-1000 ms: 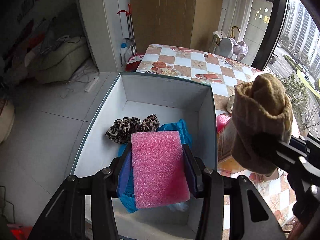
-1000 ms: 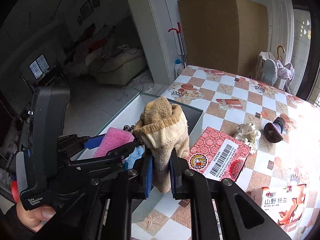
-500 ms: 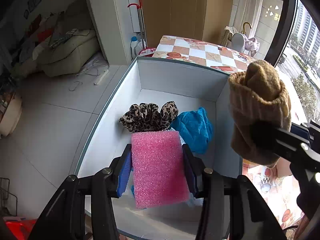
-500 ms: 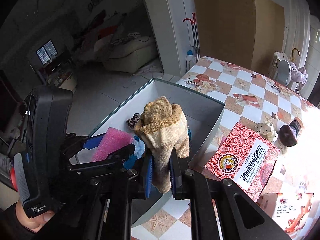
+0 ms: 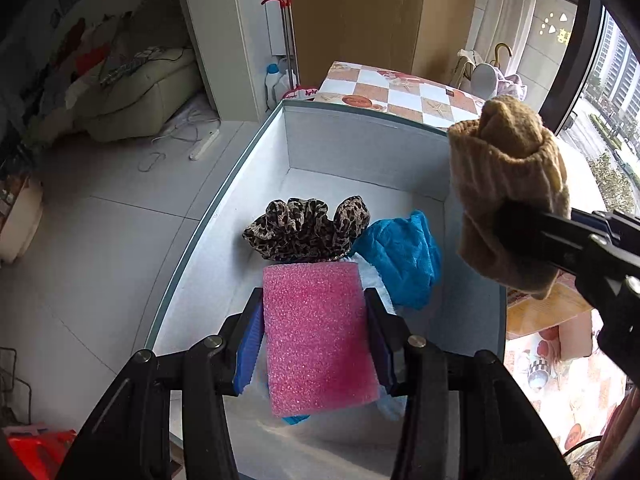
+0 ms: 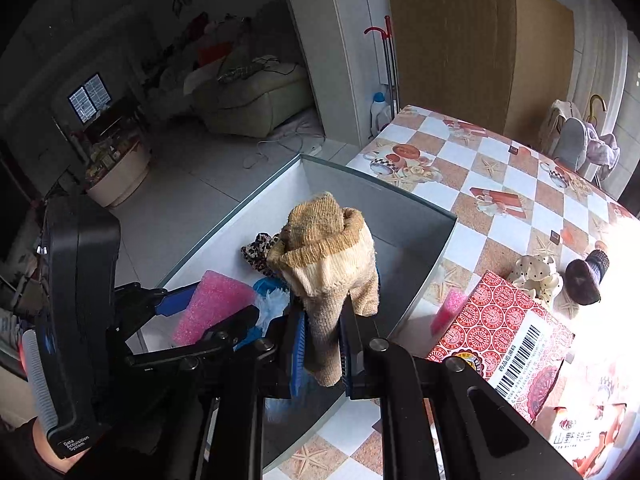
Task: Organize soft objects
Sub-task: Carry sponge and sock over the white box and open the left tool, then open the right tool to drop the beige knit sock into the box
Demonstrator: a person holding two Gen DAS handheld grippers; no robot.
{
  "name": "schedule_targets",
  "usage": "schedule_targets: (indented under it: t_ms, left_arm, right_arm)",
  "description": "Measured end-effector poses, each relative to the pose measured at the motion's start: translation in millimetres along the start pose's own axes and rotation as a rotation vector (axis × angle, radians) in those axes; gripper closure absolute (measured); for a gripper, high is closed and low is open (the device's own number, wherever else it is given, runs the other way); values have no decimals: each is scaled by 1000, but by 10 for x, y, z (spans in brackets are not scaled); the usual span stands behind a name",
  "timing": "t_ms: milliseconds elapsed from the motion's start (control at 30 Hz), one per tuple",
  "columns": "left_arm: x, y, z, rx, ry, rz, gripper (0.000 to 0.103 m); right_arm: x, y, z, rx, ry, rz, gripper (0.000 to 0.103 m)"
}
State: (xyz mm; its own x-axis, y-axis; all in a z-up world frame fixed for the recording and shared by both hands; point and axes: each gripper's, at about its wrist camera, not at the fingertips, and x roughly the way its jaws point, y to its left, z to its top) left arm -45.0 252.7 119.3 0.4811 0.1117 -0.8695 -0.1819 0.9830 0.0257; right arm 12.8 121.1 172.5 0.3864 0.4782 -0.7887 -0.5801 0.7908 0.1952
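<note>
Pink foam sponge block (image 5: 318, 336) is pinched by left gripper (image 5: 316, 340) jaws above white open box (image 5: 360, 152); tan knitted sock (image 6: 328, 272) is clamped in right gripper (image 6: 322, 354) jaws.

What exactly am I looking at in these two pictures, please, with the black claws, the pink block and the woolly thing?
There is no robot here: a person holds a two-finger gripper in each hand, and a fisheye camera on each looks forward along its fingers. One picture comes from the left wrist camera, the other from the right.

The left gripper is closed on a pink sponge. The right gripper is shut on a rolled tan sock. Both hang over an open white box at the edge of a checkered table. In the box lie a leopard-print scrunchie and a crumpled blue cloth.

On the table beside the box sit a red patterned carton, a white dotted scrunchie and a dark rolled item.
</note>
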Motion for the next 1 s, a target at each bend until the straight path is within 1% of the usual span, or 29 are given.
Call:
schedule_targets:
  t_ms: [200,267,300,333,367,400,433,467,500,533,633,800,867,1000]
  left_arm:
    - [45,46,5,-17,10,1,51]
    - [58,48,6,-20,16,-5,48]
    - [60,43,2,-20,17,-6,38]
    - [53,46,-4,-24,12,-2,22]
    - [38,50,-12,-28,0,3,19]
    - [27,53,-20,-29,-7,3,18]
    - [23,55,-27,-30,-6,-1,18]
    - [20,59,-32,-32,-5,-4,18]
    - [16,71,-40,-37,-4,-3,18]
    - [17,82,-40,-41,-2,-4,18]
    - [0,114,-54,-54,3,-13,18]
    - [-136,40,-98,-49,-29,-36,18]
    - [-207,-44,-128,-30,-46,-49,18]
    - [-345,-254,-191,18,-69,-62,18]
  right_arm:
    - [56,17,138,-3,-3,-6,87]
    - [54,20,190,-2,-17,4,87]
    - [58,21,224,-2,-19,12,87]
    - [61,16,258,3,-17,10,87]
    - [65,7,293,9,-14,7,87]
    - [64,-6,331,16,-12,11,87]
    - [54,-19,356,24,-15,13,73]
    - [21,-38,384,36,-34,4,43]
    - [-38,-50,391,45,-74,-5,31]
    - [-90,-57,396,47,-105,-7,22]
    - [-193,-66,404,41,-124,3,22]
    - [-437,-135,232,40,-162,-32,22]
    - [-508,-134,139,18,-167,-69,22]
    - [-640,-109,-21,-33,-161,-171,22]
